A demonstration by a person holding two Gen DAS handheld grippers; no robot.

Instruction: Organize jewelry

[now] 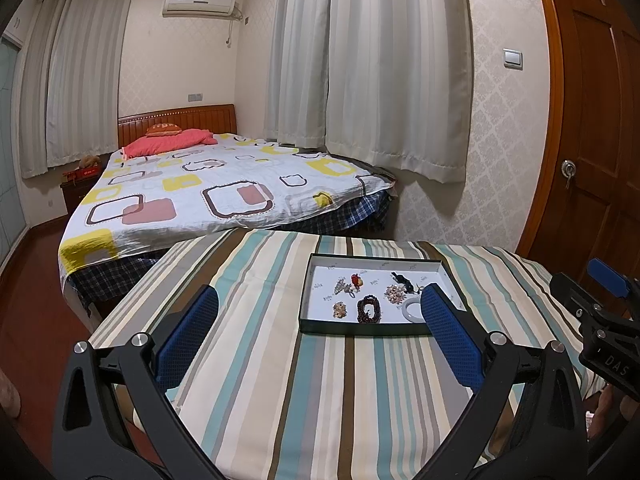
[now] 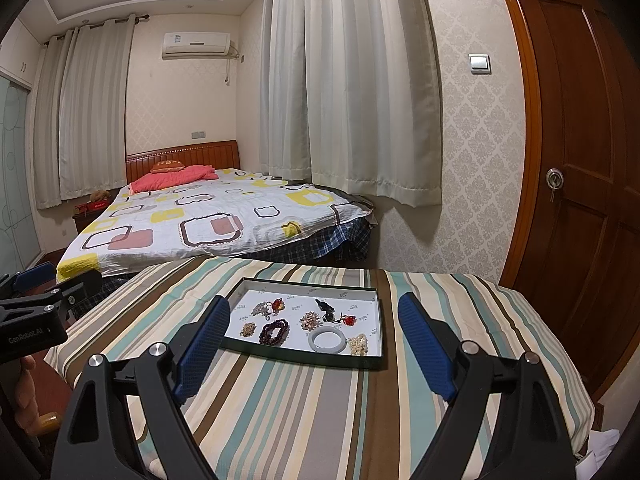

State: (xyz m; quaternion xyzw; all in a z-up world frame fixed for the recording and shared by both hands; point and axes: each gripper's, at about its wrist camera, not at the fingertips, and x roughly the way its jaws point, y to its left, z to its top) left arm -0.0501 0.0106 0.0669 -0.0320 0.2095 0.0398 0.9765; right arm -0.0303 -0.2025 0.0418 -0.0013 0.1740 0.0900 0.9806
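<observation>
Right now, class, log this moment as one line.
left tool: open, empty | right tool: open, empty | jewelry tray: on striped table, untouched

The bench (image 2: 320,400) is covered in a soft striped cloth, matt and lightly creased. On it sits a shallow tray (image 2: 372,362) that looks like card, dark matt walls and a white papery floor. A pale bangle (image 2: 327,340) inside is smooth and glossy, like polished stone; the dark bead bracelet (image 2: 274,331) beside it has a dull shine. The left gripper (image 1: 320,316) and right gripper (image 2: 316,328) are matt black plastic with bright metal pins, their jaws faced with blue pads (image 2: 426,350) of rough, dotted texture. The door (image 2: 580,160) is glossy varnished wood, its knob (image 2: 554,178) shiny metal
</observation>
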